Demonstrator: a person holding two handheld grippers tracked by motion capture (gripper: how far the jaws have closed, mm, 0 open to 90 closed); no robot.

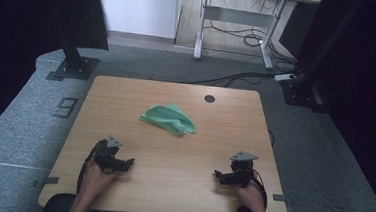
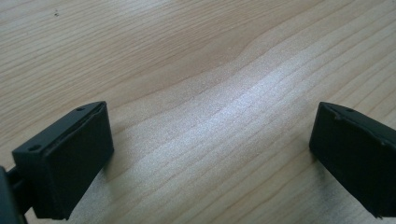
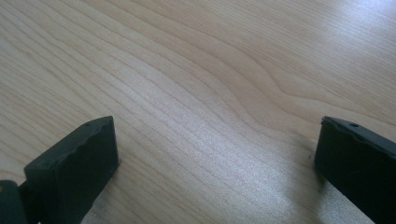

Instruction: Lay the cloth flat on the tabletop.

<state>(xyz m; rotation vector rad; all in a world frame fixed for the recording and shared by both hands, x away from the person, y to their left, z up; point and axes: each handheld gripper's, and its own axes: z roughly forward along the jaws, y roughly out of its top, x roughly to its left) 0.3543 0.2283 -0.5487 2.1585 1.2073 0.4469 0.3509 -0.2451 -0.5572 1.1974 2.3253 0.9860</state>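
Office: carpet (image 1: 19, 124), cabled desk (image 1: 242, 19)

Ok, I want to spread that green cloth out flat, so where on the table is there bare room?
Bare wood lies between the green cloth and the left gripper and right gripper, and along the table edges to either side. Nowhere is crowded; a round hole sits behind the cloth.

Item count, high view: one wooden table (image 1: 170, 185) with one round cable hole (image 1: 209, 98). One green cloth (image 1: 169, 118). Two handheld grippers: one left gripper (image 1: 122, 162), one right gripper (image 1: 222, 177), each with two black jaws and one grey three-cornered plate. Two hands. One white desk frame (image 1: 232, 19) behind the table, on two legs.
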